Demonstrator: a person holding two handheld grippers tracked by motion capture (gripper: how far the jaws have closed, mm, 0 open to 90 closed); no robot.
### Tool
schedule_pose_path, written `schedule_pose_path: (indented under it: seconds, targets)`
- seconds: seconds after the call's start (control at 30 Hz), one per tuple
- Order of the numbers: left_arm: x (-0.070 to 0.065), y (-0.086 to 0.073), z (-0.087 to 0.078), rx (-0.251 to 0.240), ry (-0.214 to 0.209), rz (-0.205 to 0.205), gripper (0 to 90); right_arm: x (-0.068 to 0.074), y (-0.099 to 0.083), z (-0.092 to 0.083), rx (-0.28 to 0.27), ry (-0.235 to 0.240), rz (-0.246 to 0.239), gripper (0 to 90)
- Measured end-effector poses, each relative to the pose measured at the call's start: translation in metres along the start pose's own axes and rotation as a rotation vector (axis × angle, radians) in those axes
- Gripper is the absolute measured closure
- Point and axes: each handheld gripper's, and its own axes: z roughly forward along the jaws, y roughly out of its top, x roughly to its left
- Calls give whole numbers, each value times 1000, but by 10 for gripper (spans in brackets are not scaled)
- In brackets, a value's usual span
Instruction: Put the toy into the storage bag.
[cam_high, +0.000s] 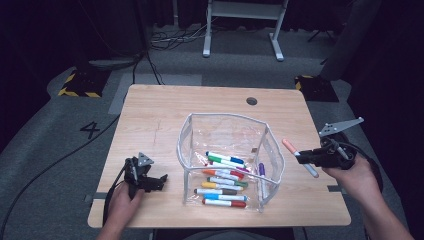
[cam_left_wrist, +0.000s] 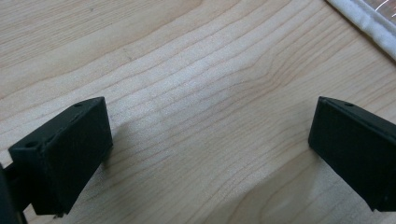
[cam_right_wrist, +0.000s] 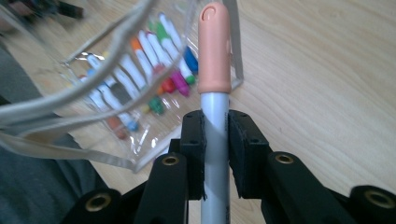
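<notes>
A clear plastic pouch (cam_high: 186, 131) with a white rim stands open in the middle of the wooden table (cam_high: 150, 115) and holds several coloured markers (cam_high: 225, 160). To its right, my right gripper (cam_high: 306, 156) is shut on a grey marker with a peach cap (cam_high: 290, 146), held above the table beside the pouch. In the right gripper view the peach-capped marker (cam_right_wrist: 214, 51) stands straight up between the pads (cam_right_wrist: 194, 140), with the pouch's markers (cam_right_wrist: 154, 56) behind it. My left gripper (cam_high: 159, 181) rests on the table left of the pouch, its jaws wide apart over bare wood (cam_left_wrist: 210, 116).
A round cable hole (cam_high: 251, 100) sits near the table's far edge. Grey carpet with cables, a floor marking "4" (cam_high: 92, 130) and a white desk frame (cam_high: 245, 25) lie beyond the table. The pouch's white rim (cam_left_wrist: 369, 23) shows at the left gripper view's corner.
</notes>
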Motion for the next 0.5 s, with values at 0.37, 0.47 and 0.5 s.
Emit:
schedule_pose_path:
  seconds: [0.37,0.47,0.5]
  targets:
    - [0,0,0,-5,0,-3,0,30,36,-23,-34,58,-127,766]
    - [0,-1,0,-7,1,-3,0,36,48,-24,-21,58,-161,766]
    - [0,-1,0,-6,0,-2,0,39,53,-24,-17,58,-170,766]
